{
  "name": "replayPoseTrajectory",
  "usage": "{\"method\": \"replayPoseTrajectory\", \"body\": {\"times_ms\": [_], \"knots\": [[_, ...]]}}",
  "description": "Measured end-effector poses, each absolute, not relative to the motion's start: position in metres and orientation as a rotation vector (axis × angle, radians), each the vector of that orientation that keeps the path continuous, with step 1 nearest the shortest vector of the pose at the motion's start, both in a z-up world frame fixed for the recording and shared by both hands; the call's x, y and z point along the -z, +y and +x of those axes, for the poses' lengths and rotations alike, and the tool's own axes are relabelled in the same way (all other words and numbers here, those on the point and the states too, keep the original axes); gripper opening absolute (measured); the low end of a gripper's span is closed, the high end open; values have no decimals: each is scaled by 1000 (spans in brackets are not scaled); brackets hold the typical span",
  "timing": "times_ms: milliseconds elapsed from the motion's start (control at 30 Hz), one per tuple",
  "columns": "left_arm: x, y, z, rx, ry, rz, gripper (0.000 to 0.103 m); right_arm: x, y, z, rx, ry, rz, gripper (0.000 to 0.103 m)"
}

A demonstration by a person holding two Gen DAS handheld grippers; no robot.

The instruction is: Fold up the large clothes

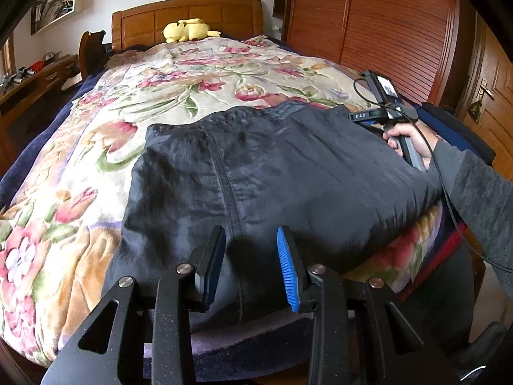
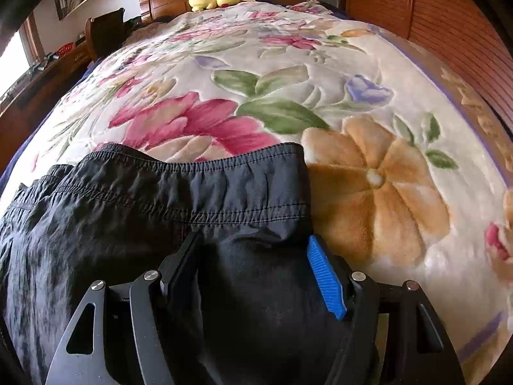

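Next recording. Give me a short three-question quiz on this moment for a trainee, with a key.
1. True or false: the yellow plush toy lies on top of the dark garment.
2. What is the garment spread on? A: a bare mattress. B: a floral blanket. C: a wooden floor.
3. Fill in the blank: over the garment's elastic waistband end, the jaws of the right gripper stand ____ (open or shut).

Key: 1 false, because the toy sits far off by the headboard. 2 B. 3 open.
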State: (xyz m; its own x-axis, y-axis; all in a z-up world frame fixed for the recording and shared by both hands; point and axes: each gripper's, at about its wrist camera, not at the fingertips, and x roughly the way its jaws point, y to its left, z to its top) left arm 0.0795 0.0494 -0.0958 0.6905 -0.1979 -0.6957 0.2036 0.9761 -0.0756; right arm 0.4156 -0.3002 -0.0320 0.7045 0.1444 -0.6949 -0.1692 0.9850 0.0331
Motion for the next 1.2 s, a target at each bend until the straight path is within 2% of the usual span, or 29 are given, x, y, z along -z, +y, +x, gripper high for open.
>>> {"method": "replayPoseTrajectory", "body": {"times_ms": [200, 333, 433, 633, 867, 1000, 1200], "knots": [[102, 43, 83, 219, 790, 26, 34, -10, -249, 362, -349, 649, -185, 69], [109, 43, 85, 214, 812, 17, 34, -21, -207, 322, -516, 614, -230, 65], [113, 43, 86, 211, 824, 17, 34, -12, -187, 306, -581, 639, -247, 65], [124, 49, 86, 214, 842, -12, 34, 40, -174, 318, -561, 736, -290, 65], [124, 49, 82, 201, 831, -28, 34, 25, -177, 304, -530, 697, -290, 65], [118, 46, 80, 203, 815, -22, 35, 4, -188, 258, -578, 632, -270, 65], [105, 33, 75, 220, 751, -20, 35, 17, -202, 202, -618, 635, -247, 65]]}}
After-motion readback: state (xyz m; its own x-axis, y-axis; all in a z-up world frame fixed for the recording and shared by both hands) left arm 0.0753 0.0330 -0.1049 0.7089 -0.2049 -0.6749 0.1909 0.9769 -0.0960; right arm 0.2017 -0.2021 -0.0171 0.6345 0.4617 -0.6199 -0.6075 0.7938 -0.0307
